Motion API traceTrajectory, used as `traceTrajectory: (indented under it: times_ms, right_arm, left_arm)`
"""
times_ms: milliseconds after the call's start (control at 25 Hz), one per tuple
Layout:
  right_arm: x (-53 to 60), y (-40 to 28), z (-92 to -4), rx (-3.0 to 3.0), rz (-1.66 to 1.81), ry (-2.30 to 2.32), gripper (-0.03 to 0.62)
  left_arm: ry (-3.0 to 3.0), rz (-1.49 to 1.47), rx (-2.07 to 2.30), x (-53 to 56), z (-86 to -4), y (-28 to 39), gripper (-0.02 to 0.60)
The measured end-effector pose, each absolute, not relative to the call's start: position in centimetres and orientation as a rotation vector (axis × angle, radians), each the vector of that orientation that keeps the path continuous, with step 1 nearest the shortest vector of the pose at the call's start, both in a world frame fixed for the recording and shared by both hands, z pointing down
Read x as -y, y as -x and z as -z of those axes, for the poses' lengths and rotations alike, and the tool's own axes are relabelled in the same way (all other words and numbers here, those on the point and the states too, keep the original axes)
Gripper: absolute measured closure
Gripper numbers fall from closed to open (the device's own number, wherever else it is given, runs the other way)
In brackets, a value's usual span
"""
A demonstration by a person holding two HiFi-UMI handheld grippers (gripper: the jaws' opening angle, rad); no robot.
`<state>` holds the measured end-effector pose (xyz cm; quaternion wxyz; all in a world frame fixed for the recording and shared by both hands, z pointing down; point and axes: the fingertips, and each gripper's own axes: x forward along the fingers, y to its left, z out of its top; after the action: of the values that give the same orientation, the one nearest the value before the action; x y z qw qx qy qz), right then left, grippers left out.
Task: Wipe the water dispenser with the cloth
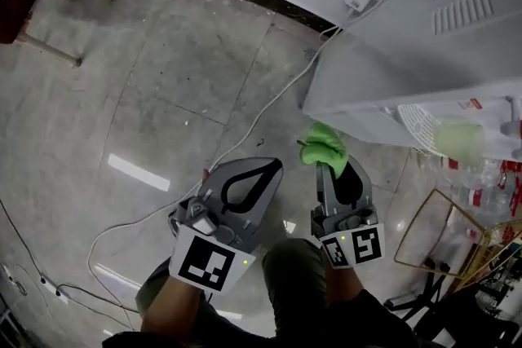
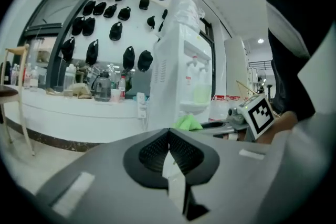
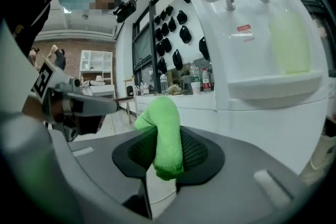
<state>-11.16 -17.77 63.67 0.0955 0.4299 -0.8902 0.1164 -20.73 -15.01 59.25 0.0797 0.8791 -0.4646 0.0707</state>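
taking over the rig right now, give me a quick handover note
Left gripper: jaws shut, empty, held low beside the right one.
Right gripper: jaws shut on the green cloth.
Water dispenser: standing just ahead and to the right; the cloth is close to it but looks short of touching.
Done: cloth is in the jaws.
Left: bring the cloth onto the dispenser and wipe it.

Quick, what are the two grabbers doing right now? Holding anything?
Left gripper: closed, holding nothing.
Right gripper: closed on the green cloth.
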Motion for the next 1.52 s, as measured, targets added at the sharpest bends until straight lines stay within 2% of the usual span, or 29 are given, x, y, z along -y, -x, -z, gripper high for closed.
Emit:
traceTrajectory:
  times_ms: [280,680,1080,1520]
  right_arm:
    - [14.8,15.9,-61.9,2.563,-0.480,-1.195,0.485]
    - [10.0,13.3,-52.1,2.516,-0.452,-0.962,0.485]
    - [8.2,11.3,-38.3,2.588,-0.474,-0.919,0.485]
    - [8.0,8.7,-20.0,2.651,-0.375,-0.914,0.485]
  left_arm:
    - [-2.511,-0.151,1.519,14.9,-60.6,24.2,0.580]
    - [-2.467,-0.308,1.646,6.6,-57.1,23.1,0.580]
    - [-2.384,-0.351,1.758,3.8,-40.7,25.2,0.580]
    - [-2.393,-0.305,1.762,5.0,-20.1,22.1,0.580]
